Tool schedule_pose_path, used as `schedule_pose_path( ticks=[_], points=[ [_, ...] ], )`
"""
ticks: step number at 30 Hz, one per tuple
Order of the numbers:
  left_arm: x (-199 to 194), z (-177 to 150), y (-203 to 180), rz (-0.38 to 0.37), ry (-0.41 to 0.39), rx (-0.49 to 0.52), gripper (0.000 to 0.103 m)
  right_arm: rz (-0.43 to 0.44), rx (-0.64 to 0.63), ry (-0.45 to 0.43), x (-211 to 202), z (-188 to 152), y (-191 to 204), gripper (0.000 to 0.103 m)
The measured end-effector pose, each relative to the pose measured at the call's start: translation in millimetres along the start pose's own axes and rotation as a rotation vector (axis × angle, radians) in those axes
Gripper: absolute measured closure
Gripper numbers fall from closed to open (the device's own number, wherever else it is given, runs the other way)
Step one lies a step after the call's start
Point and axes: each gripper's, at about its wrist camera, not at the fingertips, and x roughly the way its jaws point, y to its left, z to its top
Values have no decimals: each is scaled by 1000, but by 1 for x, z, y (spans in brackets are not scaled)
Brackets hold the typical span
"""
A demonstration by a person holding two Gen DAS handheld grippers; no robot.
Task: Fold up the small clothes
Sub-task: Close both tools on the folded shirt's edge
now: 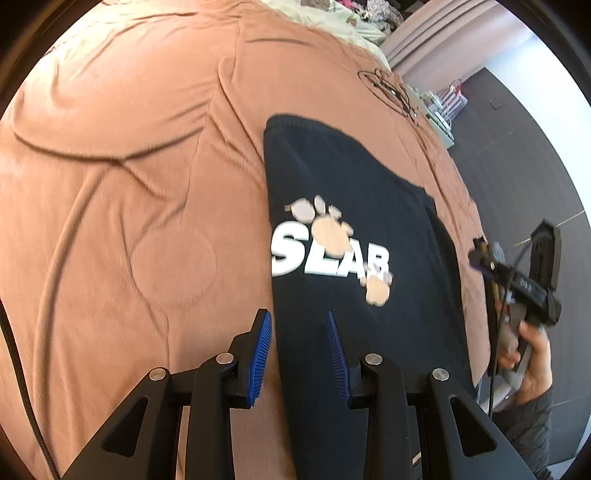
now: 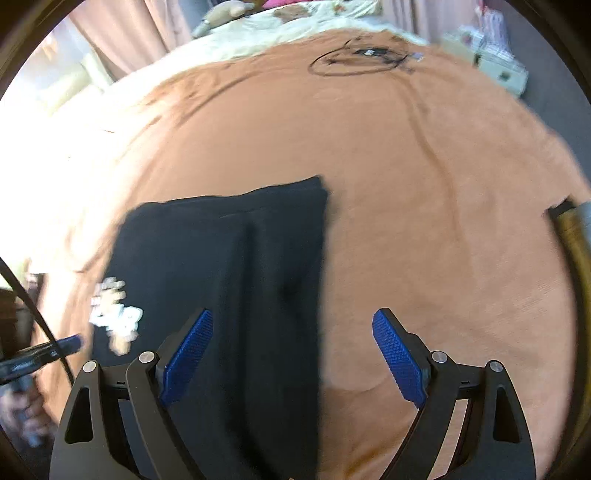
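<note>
1. The left gripper (image 1: 299,325) has two blue pads (image 1: 261,354). They sit a little apart, with nothing pinched between them. They hang over the near left edge of the shirt.
2. The right gripper (image 2: 291,332) has its blue pads (image 2: 397,360) spread wide apart. Nothing is between them. One pad is over the shirt and the other is over the bare blanket.
3. The task's thing is a dark navy shirt (image 1: 351,206). It lies flat on the blanket, folded into a long strip. A folded part lies along its right side in the left wrist view.
4. The shirt has big white letters (image 1: 328,260) on it and tan paw prints (image 1: 330,236) around them.
5. In the right wrist view the same shirt (image 2: 229,258) looks blurry, and its print is off to the left.
6. The blanket (image 1: 129,166) is orange-brown and has soft wrinkles. It covers a bed.
7. In the left wrist view, a hand (image 1: 524,354) holds the other gripper's handle at the right edge, past the shirt.
8. A looped black cable (image 2: 354,61) lies on the far part of the blanket, well apart from the shirt.
9. Pale bedding (image 2: 295,27) is beyond the blanket, with pinkish curtains (image 1: 439,40) behind.
</note>
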Motion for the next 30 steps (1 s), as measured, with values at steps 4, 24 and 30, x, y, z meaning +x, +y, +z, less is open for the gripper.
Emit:
schedule_pose_path(
  ticks=[4, 24, 30],
  points=[
    [8, 15, 1, -5, 1, -13, 70, 104, 24, 39, 15, 3, -22, 15],
    [50, 68, 11, 10, 15, -26, 70, 112, 81, 15, 60, 58, -46, 93],
    [53, 73, 9, 14, 12, -8, 70, 15, 15, -59, 50, 67, -30, 103]
  ],
)
